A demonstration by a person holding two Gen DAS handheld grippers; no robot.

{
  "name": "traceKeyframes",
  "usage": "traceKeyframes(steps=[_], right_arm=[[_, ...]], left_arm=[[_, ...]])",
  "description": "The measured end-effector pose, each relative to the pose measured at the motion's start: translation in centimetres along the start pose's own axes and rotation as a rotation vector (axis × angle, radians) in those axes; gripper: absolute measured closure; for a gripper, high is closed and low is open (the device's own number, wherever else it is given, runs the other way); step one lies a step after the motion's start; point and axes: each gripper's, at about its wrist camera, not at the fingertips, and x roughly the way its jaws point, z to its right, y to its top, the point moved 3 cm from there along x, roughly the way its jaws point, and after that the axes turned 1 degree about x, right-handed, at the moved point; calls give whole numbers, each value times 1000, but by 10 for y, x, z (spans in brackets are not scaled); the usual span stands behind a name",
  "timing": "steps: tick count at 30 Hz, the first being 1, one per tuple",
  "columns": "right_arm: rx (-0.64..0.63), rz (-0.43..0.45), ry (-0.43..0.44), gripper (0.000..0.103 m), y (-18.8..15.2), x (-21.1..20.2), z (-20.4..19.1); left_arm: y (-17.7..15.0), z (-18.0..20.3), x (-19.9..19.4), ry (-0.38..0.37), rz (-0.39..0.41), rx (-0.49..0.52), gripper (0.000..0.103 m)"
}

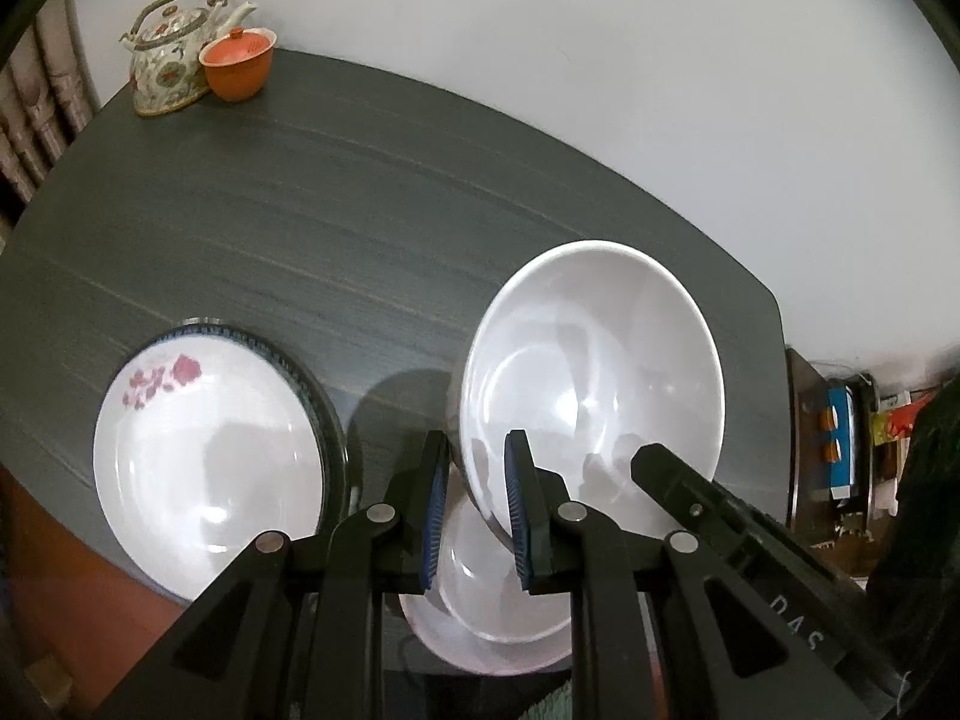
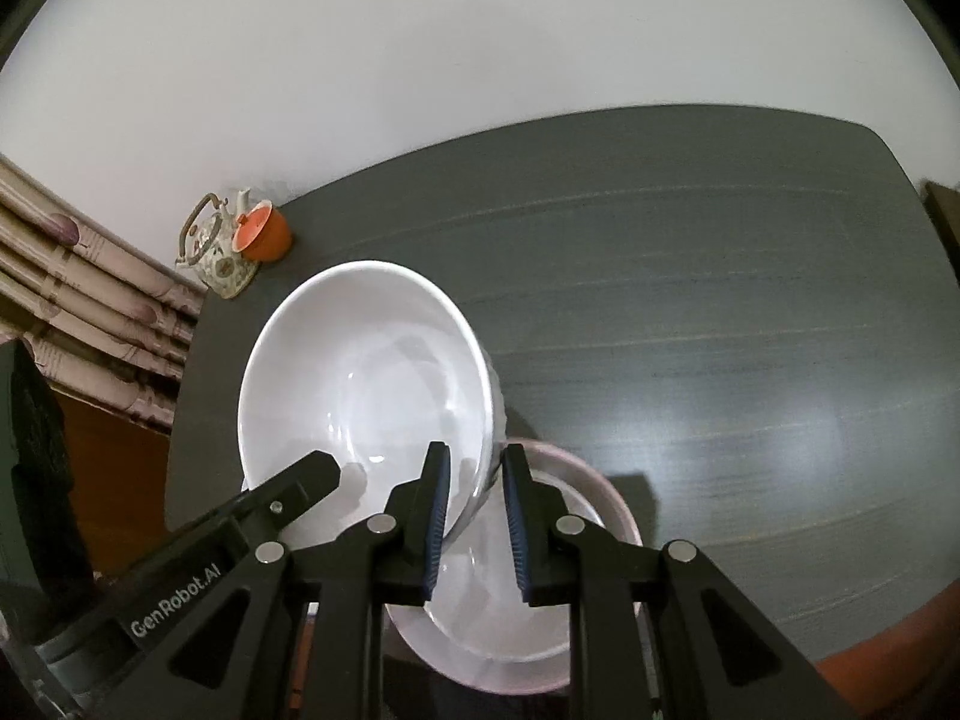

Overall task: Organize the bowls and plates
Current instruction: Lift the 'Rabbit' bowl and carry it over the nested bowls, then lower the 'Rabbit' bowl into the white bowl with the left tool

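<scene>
Left wrist view, far left: curtain folds (image 1: 36, 120) cut off by the lens edge. On the back corner of the dark grey table (image 1: 360, 198), a floral teapot (image 1: 171, 60) with an orange lidded cup (image 1: 237, 63) touching it; contents of both hidden. Nearer, at the table's left edge, a white plate with pink blossoms (image 1: 204, 468) lying on a dark-rimmed plate (image 1: 327, 414), of which only a sliver of rim shows. Empty, both.

Centre: left gripper (image 1: 477, 510) closed narrowly on the left rim of a large white bowl (image 1: 600, 372), one blue pad outside the wall, the other inside. Bowl tilted, lifted off the table, empty. Below it, a second white bowl (image 1: 480, 618), partly covered by the held bowl and the gripper's fingers; empty as far as visible. At the right, the tip of the right gripper reaching in over the far rim. Beyond the table edge, cluttered shelves (image 1: 840, 450), too blurred to make out.

Right wrist view, left: same curtain, teapot and cup, small and soft. Right gripper (image 2: 474, 510) clamped narrowly on the right rim of the large bowl, wall between the pads. Lower bowl half hidden beneath. Table to the right smeared, grain indistinct.
</scene>
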Motion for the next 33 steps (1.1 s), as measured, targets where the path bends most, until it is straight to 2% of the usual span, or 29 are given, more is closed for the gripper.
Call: traceKeyframes(steps=[15, 33], right_arm=[[36, -54, -15, 84, -39, 3, 23], [57, -132, -51, 83, -65, 23, 39]], left_arm=[[-34, 3, 7, -12, -81, 27, 87], [-54, 8, 30, 14, -170, 46, 87]])
